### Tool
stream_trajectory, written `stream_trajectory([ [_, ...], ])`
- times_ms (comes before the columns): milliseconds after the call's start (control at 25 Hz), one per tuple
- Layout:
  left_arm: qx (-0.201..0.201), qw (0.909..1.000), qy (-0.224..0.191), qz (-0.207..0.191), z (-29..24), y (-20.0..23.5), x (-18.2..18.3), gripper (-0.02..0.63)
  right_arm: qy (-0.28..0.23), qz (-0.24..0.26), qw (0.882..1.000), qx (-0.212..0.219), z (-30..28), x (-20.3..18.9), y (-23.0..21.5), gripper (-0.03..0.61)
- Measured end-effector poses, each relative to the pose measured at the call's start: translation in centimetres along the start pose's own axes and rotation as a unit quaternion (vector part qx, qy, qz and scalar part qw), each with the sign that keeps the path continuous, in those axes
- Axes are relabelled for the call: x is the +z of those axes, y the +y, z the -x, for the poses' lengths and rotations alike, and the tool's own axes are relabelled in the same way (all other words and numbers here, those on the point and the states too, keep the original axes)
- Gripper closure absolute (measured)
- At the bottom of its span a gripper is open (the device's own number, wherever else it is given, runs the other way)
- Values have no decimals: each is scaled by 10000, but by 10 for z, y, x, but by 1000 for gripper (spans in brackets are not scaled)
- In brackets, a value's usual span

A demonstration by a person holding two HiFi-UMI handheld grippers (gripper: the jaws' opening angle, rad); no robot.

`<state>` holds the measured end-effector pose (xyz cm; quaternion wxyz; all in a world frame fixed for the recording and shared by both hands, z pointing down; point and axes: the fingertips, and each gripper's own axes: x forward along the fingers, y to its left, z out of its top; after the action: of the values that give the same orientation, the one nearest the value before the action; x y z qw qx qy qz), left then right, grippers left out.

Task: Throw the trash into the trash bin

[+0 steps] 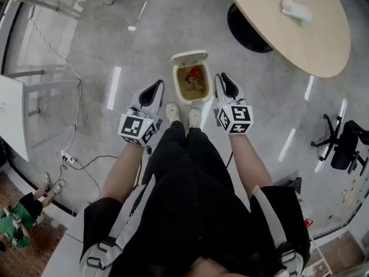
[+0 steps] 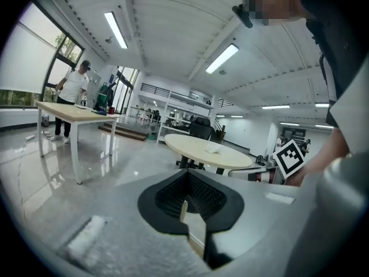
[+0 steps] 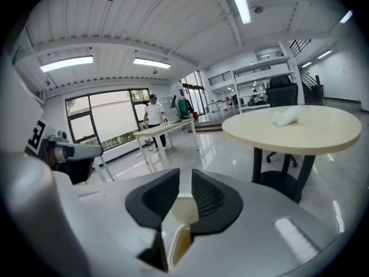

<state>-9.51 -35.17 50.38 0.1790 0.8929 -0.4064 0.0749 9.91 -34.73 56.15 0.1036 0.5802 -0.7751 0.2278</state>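
A small white trash bin (image 1: pixel 176 84) stands open on the floor just past my shoes, with red and brown trash (image 1: pixel 196 74) inside. My left gripper (image 1: pixel 154 89) hangs left of the bin and my right gripper (image 1: pixel 223 80) right of it, both above the floor. In the left gripper view the left gripper (image 2: pixel 185 180) has its pads together and nothing in them. In the right gripper view the right gripper (image 3: pixel 185 183) shows a narrow gap between its pads, with nothing in it. A crumpled white tissue (image 1: pixel 296 9) lies on the round table (image 1: pixel 311 45).
The round table (image 3: pixel 300 137) with the tissue (image 3: pixel 286 116) stands ahead to the right, and a black office chair (image 1: pixel 346 146) beyond it. A cable and power strip (image 1: pixel 69 160) lie on the floor at left. Far off, a person (image 2: pixel 72 94) stands at a long table (image 2: pixel 75 113).
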Motion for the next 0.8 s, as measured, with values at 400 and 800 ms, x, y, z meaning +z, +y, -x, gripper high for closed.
stream_trajectory([
  [400,321,9951,-924,-124,57,-13,81,612,-1149,307,9912,581,51,93,24,549],
  [800,184,9901,-1388,-9,167,13,98,612,-1163,-280,9925,255,143,44,56,572],
])
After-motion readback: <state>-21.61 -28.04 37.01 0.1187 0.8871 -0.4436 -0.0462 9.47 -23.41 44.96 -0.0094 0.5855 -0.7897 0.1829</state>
